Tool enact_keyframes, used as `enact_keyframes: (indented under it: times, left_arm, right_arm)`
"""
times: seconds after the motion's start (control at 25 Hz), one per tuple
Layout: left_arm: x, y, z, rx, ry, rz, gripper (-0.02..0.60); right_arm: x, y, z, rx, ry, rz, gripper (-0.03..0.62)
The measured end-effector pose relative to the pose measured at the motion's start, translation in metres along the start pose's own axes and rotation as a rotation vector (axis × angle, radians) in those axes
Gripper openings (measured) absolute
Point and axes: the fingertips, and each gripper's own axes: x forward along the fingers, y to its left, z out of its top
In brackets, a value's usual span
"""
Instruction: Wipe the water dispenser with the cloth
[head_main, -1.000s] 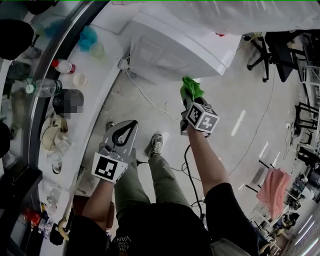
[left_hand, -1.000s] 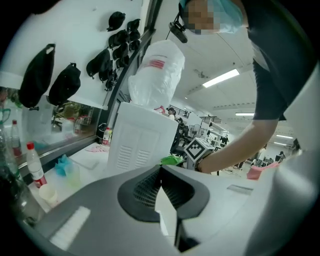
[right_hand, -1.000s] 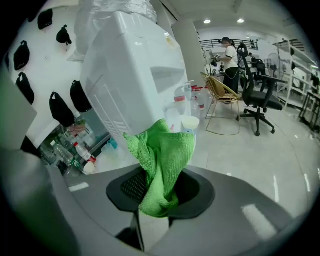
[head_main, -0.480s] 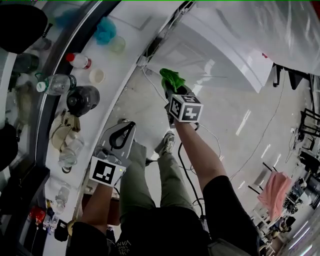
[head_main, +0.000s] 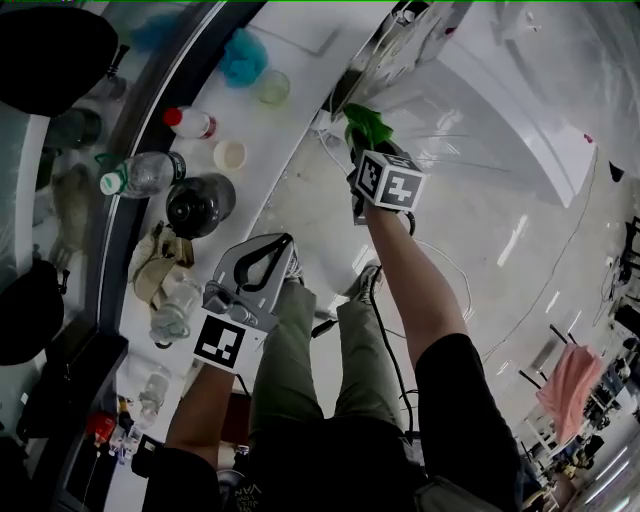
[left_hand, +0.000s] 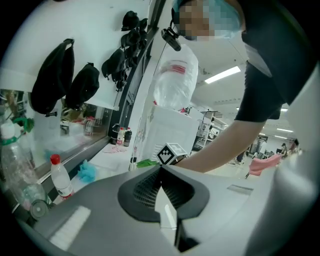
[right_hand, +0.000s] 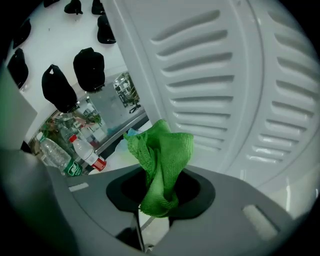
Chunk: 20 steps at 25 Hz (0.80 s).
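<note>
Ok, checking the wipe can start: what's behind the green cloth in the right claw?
The white louvred panel of the water dispenser stands behind the green cloth, which the right claw grips. The cloth covers part of that panel; whether they touch cannot be told.

Your sleeves (head_main: 452, 372): short, black.
Your trousers (head_main: 288, 362): olive green.
Your left claw (head_main: 284, 242): grey, black-and-white marker cube (head_main: 220, 342).
Your right claw (head_main: 364, 140): same, black cable (head_main: 386, 335) running toward 6 o'clock.
</note>
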Motion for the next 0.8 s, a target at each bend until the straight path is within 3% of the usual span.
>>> enact_keyframes:
  times: [0.32, 0.8]
  left_arm:
    - [0.015, -0.018, -0.01, 0.016, 0.014, -0.004, 0.002]
    - [0.047, -0.094, -0.024, 0.007, -0.019, 0.003, 0.002]
  right_arm:
    - [-0.019, -0.052, 0.0, 0.111, -0.042, -0.007, 0.12]
    - [-0.097, -0.164, -0.042, 0.194, -0.053, -0.071, 0.118]
